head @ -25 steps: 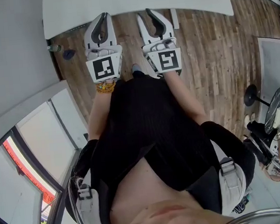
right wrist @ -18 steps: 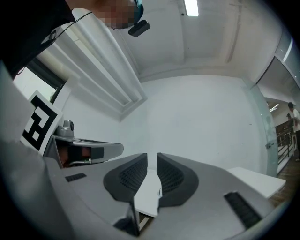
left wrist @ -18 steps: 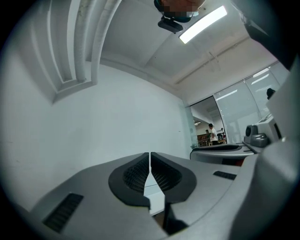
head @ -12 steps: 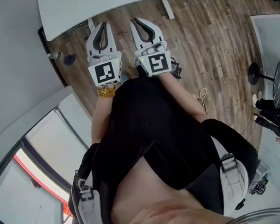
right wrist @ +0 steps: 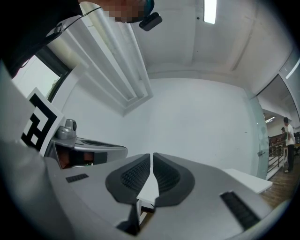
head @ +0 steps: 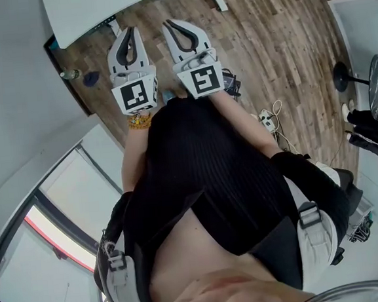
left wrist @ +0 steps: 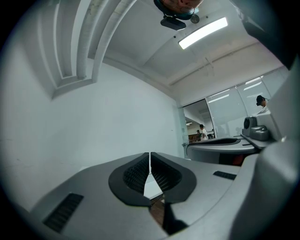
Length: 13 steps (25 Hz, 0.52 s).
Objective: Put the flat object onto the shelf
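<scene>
I cannot pick out the flat object or the shelf in any of my views, so I can place neither against the jaws. The left gripper [head: 130, 29] has its jaws together, tips touching and nothing between the ribbed pads [left wrist: 137, 172]. The right gripper [head: 166, 23] is the same, jaws closed tip to tip and empty. Both are held close side by side, just apart, and pointing away from the person's black top [head: 204, 172], each with its marker cube nearest the body: the left cube [head: 135, 96] and the right cube [head: 200, 80]. A beaded bracelet [head: 139, 121] sits on the wrist just behind the left cube. Just ahead of the left jaws in the head view lies the edge of a white table [head: 91, 14], and under both jaws runs the wooden floor [head: 278, 47]. On the floor to the left of the left jaws, by the wall, is a small dark thing [head: 91, 77] I cannot identify. To the right of the right jaws and further back, a power strip with its cable [head: 265, 116] lies on the boards. In the two gripper views a plain white wall [left wrist: 93, 122] fills the space beyond the closed tips, with a ceiling light [left wrist: 202, 32] above. A glass partition [left wrist: 225, 112] stands off to the right of the left jaws.
</scene>
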### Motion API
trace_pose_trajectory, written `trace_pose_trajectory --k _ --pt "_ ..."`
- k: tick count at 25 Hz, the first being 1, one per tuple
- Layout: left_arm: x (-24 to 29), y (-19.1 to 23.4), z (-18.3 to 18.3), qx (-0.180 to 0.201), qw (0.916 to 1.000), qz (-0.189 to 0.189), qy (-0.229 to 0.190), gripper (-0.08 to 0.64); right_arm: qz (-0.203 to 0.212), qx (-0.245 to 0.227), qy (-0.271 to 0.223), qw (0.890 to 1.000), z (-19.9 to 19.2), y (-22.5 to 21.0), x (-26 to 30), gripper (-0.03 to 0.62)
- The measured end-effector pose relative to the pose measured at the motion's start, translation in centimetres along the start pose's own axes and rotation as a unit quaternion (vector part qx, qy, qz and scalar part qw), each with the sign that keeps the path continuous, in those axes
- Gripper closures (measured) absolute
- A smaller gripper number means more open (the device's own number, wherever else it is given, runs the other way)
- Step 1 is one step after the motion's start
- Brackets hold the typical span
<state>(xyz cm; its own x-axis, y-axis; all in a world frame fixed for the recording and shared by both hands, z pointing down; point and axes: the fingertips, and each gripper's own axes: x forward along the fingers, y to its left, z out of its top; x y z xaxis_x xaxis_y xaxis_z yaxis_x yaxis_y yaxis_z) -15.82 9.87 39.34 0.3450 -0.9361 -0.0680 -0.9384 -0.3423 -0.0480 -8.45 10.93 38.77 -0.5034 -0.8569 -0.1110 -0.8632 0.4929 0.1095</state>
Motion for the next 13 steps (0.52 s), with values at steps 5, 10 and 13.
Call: trace_pose_trajectory --k 5,10,13 --pt "-0.4 0.8 -0.5 -0.003 1.0 -0.003 0.006 0.538 0.002 -0.005 0.007 1.0 -0.1 1.1 0.1 0.552" --pt "0.9 1.6 -0.9 -0.006 1.0 0.001 0.007 0.538 0.007 -0.005 0.011 1.0 -0.6 0.6 1.5 0.552" --pt "2.5 2.1 -1.5 -0.005 0.9999 0.002 0.012 0.538 0.014 -0.009 0.007 1.0 -0.8 -0.1 3.1 0.552"
